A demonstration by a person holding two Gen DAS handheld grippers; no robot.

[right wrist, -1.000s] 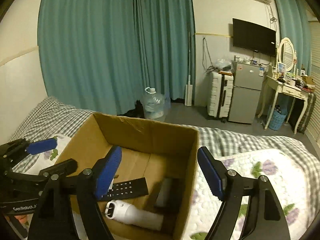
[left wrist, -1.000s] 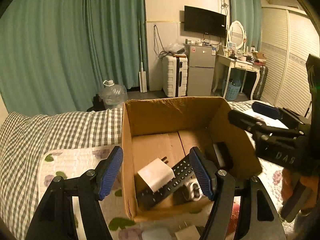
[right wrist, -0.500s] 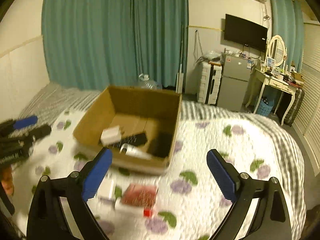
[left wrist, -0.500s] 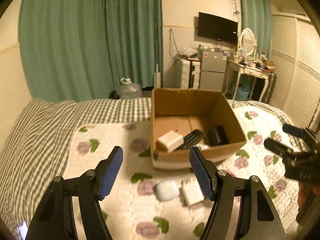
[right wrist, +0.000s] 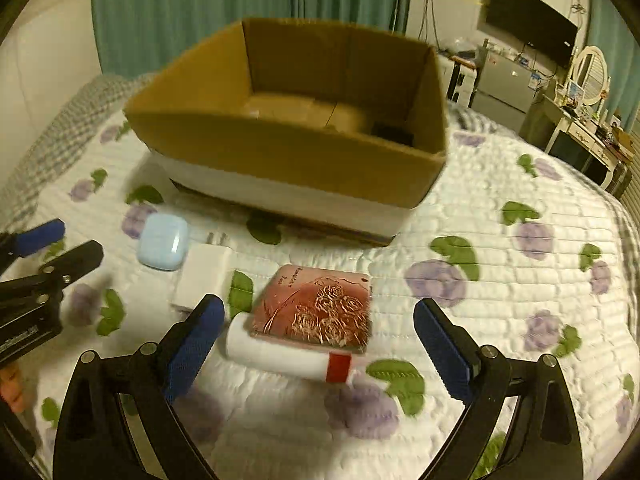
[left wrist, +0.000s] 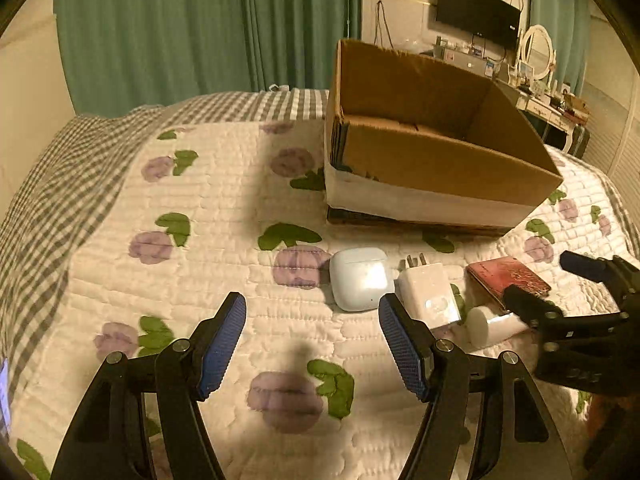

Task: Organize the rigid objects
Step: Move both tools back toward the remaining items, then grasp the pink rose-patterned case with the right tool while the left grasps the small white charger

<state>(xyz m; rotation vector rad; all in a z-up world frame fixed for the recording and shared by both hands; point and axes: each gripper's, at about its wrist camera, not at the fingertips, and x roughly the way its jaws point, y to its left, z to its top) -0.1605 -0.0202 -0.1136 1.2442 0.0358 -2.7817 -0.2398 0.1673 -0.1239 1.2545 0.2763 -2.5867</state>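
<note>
An open cardboard box (left wrist: 440, 160) (right wrist: 288, 148) stands on the flowered quilt; a black item (right wrist: 392, 130) shows inside it. In front of it lie a pale blue earbud case (left wrist: 360, 278) (right wrist: 163, 242), a white charger (left wrist: 430, 294) (right wrist: 204, 276), a red embossed case (left wrist: 508, 276) (right wrist: 320, 308) and a white tube with a red band (left wrist: 492, 326) (right wrist: 288, 354). My left gripper (left wrist: 311, 308) is open over bare quilt, the earbud case just ahead to its right. My right gripper (right wrist: 318, 312) hangs low with its jaws closing; tube and red case lie between them, untouched.
The quilt (right wrist: 500, 280) spreads wide to the right of the box, with a checked blanket (left wrist: 60, 168) at the left edge. Green curtains (left wrist: 180, 32) hang behind the bed. A fridge (right wrist: 504, 80), a dressing table (right wrist: 592, 136) and a wall television (right wrist: 532, 20) stand far back.
Both grippers have pulled back from over the box and dropped toward the quilt. The loose items in front of the box now sit close before them. The right jaws stand wider.
</note>
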